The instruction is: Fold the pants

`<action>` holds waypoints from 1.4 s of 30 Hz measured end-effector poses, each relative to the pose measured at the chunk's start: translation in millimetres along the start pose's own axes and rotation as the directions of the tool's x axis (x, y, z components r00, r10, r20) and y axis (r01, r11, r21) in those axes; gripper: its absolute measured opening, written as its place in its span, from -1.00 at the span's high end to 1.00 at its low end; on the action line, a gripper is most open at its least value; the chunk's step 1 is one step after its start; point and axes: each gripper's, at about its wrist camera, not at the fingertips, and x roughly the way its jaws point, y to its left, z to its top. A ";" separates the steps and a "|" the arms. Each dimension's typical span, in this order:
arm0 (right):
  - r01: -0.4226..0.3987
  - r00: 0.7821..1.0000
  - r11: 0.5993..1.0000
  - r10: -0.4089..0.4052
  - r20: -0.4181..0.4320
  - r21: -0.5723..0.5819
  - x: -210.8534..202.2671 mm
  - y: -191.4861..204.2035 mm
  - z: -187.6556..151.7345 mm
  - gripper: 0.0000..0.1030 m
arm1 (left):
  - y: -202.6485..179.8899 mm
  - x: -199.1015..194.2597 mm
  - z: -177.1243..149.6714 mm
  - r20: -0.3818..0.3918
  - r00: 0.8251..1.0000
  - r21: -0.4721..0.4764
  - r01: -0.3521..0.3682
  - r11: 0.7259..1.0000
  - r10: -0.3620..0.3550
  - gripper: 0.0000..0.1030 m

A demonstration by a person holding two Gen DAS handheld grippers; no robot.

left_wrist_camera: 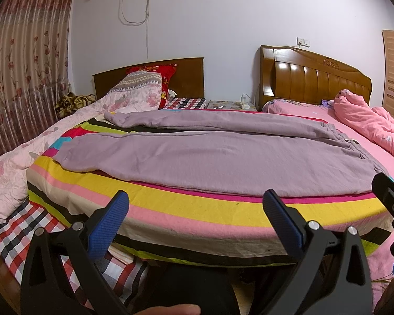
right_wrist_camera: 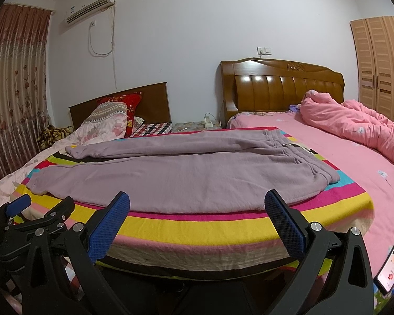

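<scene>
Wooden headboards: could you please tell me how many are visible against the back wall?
2. A plain dark headboard stands at left behind the red pillow; a taller carved, glossy headboard stands at right behind the pink bed. None seems hidden.

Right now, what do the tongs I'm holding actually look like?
Both are alike: the left tongs and right tongs have matte black angular plastic frames with triangular cut-outs and round silver pivot screws. Each finger carries a flat blue pad with a fine gridded rubber texture. No cables or markings show.
</scene>
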 end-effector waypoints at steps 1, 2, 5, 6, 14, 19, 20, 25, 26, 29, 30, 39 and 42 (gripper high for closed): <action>0.000 1.000 1.000 0.000 0.000 0.001 -0.1 0.0 0.1 -0.92 | -0.3 -0.1 0.0 0.000 1.000 0.001 0.000 1.000 0.000 -0.97; 0.001 1.000 1.000 -0.001 0.000 0.001 0.0 0.0 0.0 -0.92 | -0.2 0.1 0.4 0.000 1.000 0.001 0.000 1.000 0.000 -0.97; 0.001 1.000 1.000 -0.001 0.000 0.001 -0.4 -0.5 0.8 -0.92 | -0.3 0.4 0.6 -0.001 1.000 0.000 -0.001 1.000 0.001 -0.97; 0.000 1.000 1.000 0.000 0.000 0.001 -0.3 -0.5 0.9 -0.92 | -0.3 0.3 0.5 -0.001 1.000 0.000 0.000 1.000 0.000 -0.97; 0.002 1.000 1.000 -0.002 -0.003 0.003 -0.4 -0.9 -0.7 -0.92 | -0.4 0.3 0.5 -0.001 1.000 0.002 -0.002 1.000 0.002 -0.97; -0.001 1.000 1.000 0.001 -0.009 0.004 0.8 -3.1 -3.4 -0.92 | 2.2 -0.9 0.8 -0.003 1.000 0.000 -0.001 1.000 0.001 -0.97; -0.001 1.000 1.000 0.001 -0.010 0.005 0.8 -3.2 -3.9 -0.92 | 2.2 -0.9 0.7 -0.003 1.000 0.001 -0.001 1.000 0.001 -0.97; -0.001 1.000 1.000 0.001 -0.014 0.007 1.2 -2.6 -4.2 -0.92 | 12.1 -4.0 2.1 -0.006 1.000 -0.001 -0.002 1.000 0.002 -0.97; -0.001 1.000 1.000 0.001 -0.014 0.006 1.2 -2.5 -4.2 -0.92 | 10.9 -3.5 1.9 -0.005 1.000 -0.001 -0.002 1.000 0.002 -0.97; -0.001 1.000 1.000 0.002 -0.016 0.006 1.5 -2.5 -4.2 -0.92 | 10.7 -3.5 1.8 -0.005 1.000 0.001 -0.002 1.000 0.002 -0.97; -0.002 1.000 1.000 0.002 -0.018 0.007 1.7 -2.4 -4.4 -0.92 | 11.3 -3.8 1.8 -0.006 1.000 0.001 -0.002 1.000 0.002 -0.97; -0.008 0.999 1.000 0.008 -0.035 0.011 4.3 -3.2 -6.7 -0.92 | 12.6 -0.6 -6.1 -0.027 1.000 0.005 0.006 1.000 -0.006 -0.97; -0.015 0.999 1.000 0.015 -0.045 0.003 9.6 -4.5 -5.5 -0.92 | 11.2 6.7 -3.8 -0.046 0.999 0.016 0.011 1.000 -0.010 -0.97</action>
